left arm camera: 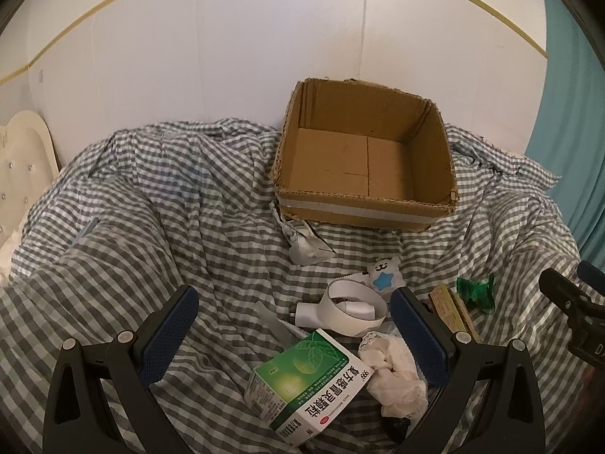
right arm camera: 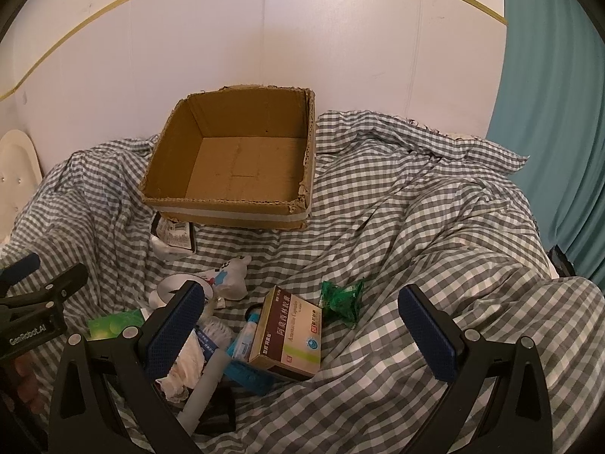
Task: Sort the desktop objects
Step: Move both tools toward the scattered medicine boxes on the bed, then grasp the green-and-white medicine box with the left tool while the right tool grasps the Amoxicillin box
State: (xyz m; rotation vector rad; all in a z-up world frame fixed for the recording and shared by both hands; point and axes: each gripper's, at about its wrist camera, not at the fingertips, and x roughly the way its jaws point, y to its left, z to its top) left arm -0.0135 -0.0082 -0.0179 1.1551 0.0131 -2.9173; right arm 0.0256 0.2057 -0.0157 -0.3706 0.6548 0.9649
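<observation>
an open cardboard box [left arm camera: 363, 159], holding nothing, is seen at twelve o'clock on a crumpled grey-and-white checked cloth [left arm camera: 170, 196]; a white wall is behind it and a teal curtain [right arm camera: 556, 113] at three o'clock.

items catalogued in the left wrist view:
- a green and white medicine box [left arm camera: 310, 382], lying at six o'clock between the fingers, untouched.
- a crumpled white tissue [left arm camera: 393, 370], just beside the box at its four o'clock.
- a white tape ring [left arm camera: 353, 312], beyond the box, with a white plug adapter [left arm camera: 306, 312] at its nine o'clock.
- a small white bear figure with a blue star [left arm camera: 383, 278], beyond the ring.
- a crumpled silver wrapper [left arm camera: 306, 246], near the front left corner of the cardboard box.
- a green wrapper [left arm camera: 476, 293], at three o'clock.

items catalogued in the right wrist view:
- a brown and white medicine box [right arm camera: 289, 333], between the fingers, untouched.
- a blue tube [right arm camera: 245, 340] and further small clutter, touching it at nine o'clock.

the left gripper [left arm camera: 295, 335] is held with its fingers spread wide, nothing gripped. the right gripper [right arm camera: 302, 335] is likewise spread wide, nothing gripped.
</observation>
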